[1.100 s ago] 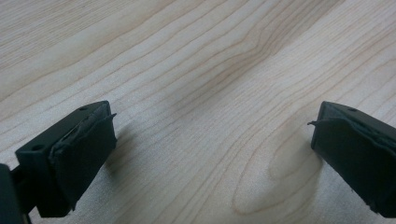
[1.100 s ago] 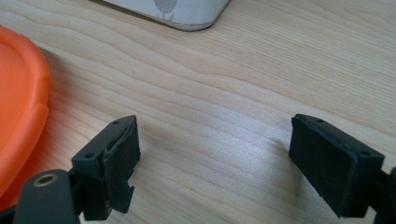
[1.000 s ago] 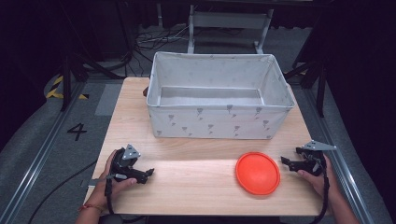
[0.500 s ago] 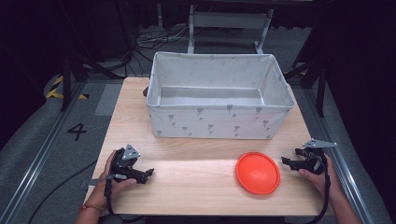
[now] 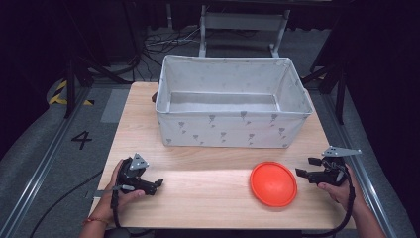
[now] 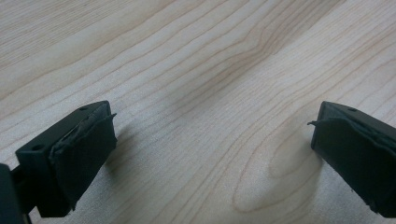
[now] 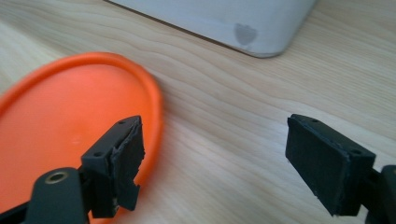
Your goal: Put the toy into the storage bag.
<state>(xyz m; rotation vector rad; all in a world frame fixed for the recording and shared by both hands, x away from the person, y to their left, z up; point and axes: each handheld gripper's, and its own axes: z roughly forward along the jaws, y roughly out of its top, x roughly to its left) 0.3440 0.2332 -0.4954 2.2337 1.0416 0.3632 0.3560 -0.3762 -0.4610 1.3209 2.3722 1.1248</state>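
**On the table: an orange disc beside the right gripper**

From above, the orange disc [image 5: 273,183] lies flat on the wooden table [image 5: 208,198], near the white fabric bin [image 5: 230,101].

Left gripper [image 6: 210,154]: jaws wide apart, empty, over bare wood.

Right gripper [image 7: 212,163]: jaws wide apart, empty, one jaw over the disc's rim.

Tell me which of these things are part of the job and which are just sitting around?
In the job:
- orange disc, flat on the table, nearest the right gripper
- right gripper, fingers open beside the disc

Sitting around:
- fabric bin, behind the disc
- left gripper, open over bare wooden table
- number 4 on the floor
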